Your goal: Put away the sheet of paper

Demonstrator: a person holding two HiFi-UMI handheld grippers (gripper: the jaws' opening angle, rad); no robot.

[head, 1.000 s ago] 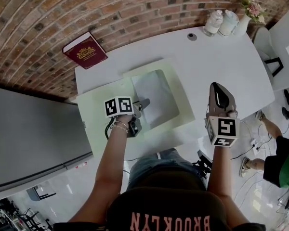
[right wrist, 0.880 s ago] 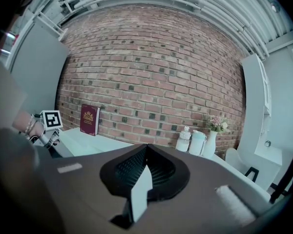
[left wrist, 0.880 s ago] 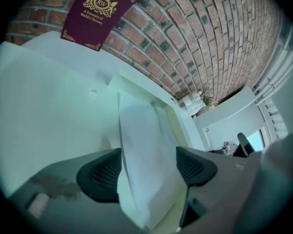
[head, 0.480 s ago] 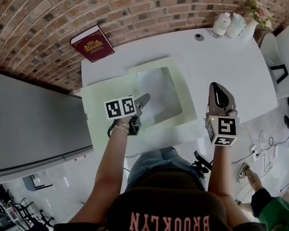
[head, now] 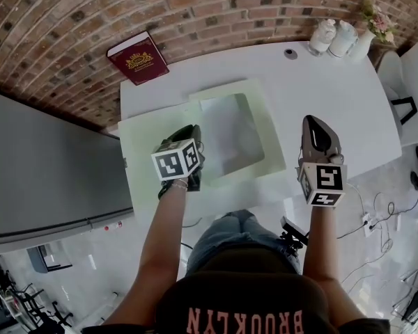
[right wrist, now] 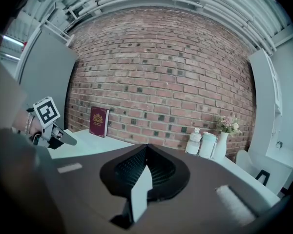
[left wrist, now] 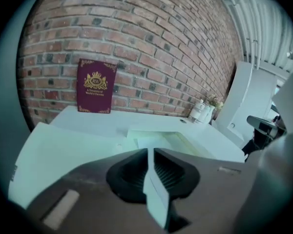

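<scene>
An open pale green folder [head: 148,145] lies on the white table [head: 334,96]. The sheet of paper [head: 226,132] rests flat in the folder's right half, framed by its raised green edges. My left gripper [head: 191,131] hovers over the folder's left flap, just left of the paper. Its jaws have just been closing and now meet, with nothing between them. In the left gripper view [left wrist: 150,151] the folder [left wrist: 68,152] and paper [left wrist: 161,141] lie ahead and below. My right gripper [head: 313,122] is shut and empty, held above the table right of the folder.
A dark red book [head: 138,58] leans on the brick wall at the table's back left. Two white bottles [head: 331,36] and a flower vase [head: 368,21] stand at the back right corner. A chair [head: 393,75] is beyond the right edge.
The left gripper rose off the folder, opened wide, then closed and rolled; it holds nothing. The right gripper stayed where it was. The head view shifted slightly.
</scene>
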